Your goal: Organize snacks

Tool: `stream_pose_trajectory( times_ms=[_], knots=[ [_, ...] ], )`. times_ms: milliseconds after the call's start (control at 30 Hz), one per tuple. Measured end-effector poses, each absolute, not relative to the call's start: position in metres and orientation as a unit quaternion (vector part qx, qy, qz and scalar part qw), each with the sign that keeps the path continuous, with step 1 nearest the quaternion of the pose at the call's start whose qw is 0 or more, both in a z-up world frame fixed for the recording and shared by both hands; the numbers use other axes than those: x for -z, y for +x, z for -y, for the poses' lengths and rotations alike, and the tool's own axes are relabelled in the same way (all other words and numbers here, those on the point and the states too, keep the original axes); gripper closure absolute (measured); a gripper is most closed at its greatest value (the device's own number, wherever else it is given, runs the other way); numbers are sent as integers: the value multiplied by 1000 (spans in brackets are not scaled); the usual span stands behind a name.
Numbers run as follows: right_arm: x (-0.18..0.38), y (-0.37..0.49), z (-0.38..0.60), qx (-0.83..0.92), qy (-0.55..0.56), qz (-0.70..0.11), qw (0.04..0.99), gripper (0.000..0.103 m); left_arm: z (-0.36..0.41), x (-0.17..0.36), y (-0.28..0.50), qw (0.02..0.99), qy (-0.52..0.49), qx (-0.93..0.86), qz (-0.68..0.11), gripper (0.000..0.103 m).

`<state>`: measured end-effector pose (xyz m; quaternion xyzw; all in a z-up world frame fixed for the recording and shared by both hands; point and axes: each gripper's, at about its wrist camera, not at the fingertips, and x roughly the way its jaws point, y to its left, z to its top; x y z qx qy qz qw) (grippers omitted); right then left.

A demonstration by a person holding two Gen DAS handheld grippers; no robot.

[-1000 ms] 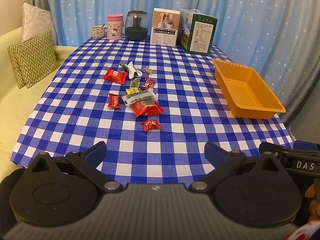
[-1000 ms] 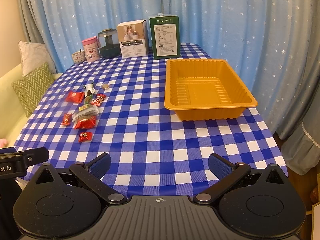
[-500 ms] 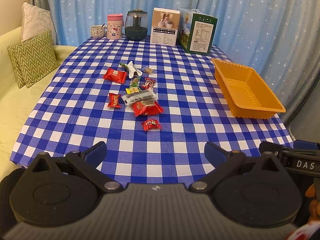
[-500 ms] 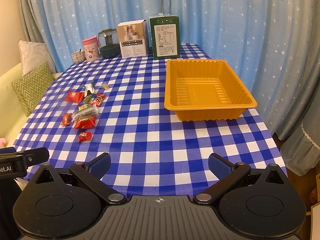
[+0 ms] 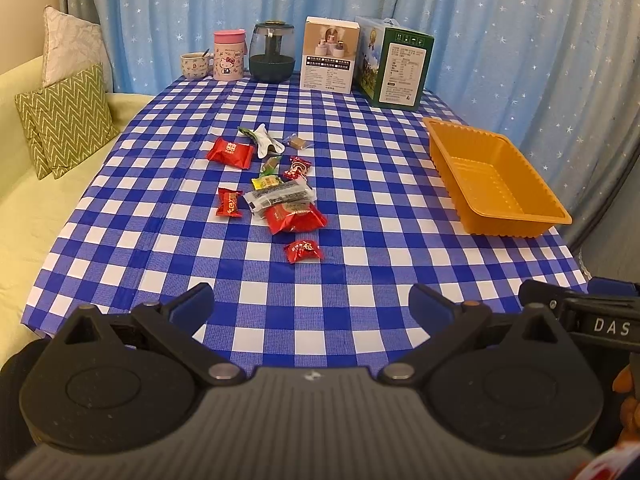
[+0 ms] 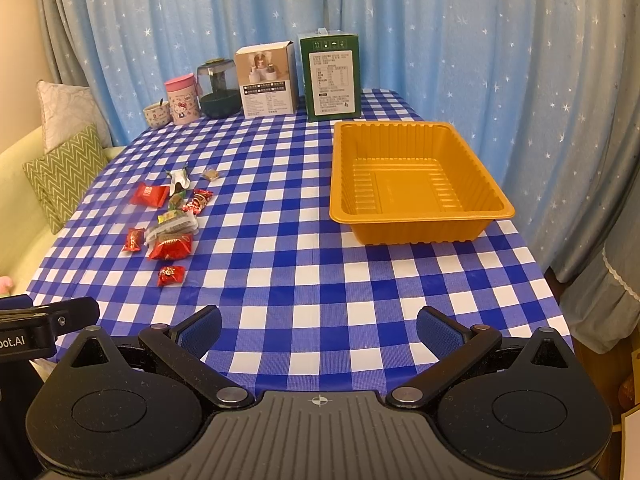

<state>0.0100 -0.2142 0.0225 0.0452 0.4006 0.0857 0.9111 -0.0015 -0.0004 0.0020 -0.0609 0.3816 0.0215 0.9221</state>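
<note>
Several wrapped snacks lie in a loose cluster (image 5: 280, 196) (image 6: 170, 216) on the blue-and-white checked table, mostly red packets with a clear one in the middle. The nearest is a small red candy (image 5: 303, 251) (image 6: 171, 275). An empty orange tray (image 5: 516, 220) (image 6: 416, 222) stands on the table's right side. My left gripper (image 5: 311, 307) hovers open over the near table edge, well short of the snacks. My right gripper (image 6: 318, 330) is open too, at the near edge in front of the tray. Neither holds anything.
Along the far edge stand a small cup (image 5: 195, 65), a pink mug (image 5: 229, 55), a dark jar (image 5: 272, 56), a white box (image 5: 330, 60) and a green box (image 5: 396, 68). A sofa with cushions (image 5: 68, 120) flanks the left; star-patterned curtains hang behind.
</note>
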Motion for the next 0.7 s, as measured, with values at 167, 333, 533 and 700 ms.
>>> stream_pose_trajectory(
  times_ms=[167, 333, 533, 700],
  knots=[
    [-24, 11, 215, -86, 45, -399, 912, 0, 1, -2, -1, 922, -60, -22, -381, 0],
    [-24, 11, 215, -86, 45, -399, 912, 0, 1, -1, -2, 922, -60, -22, -381, 0],
    [-24, 11, 215, -85, 44, -399, 912, 0, 2, -1, -1, 922, -58, -21, -381, 0],
    [-25, 12, 215, -85, 43, -399, 912, 0, 2, -1, -1, 923, -58, -21, -381, 0]
  ],
)
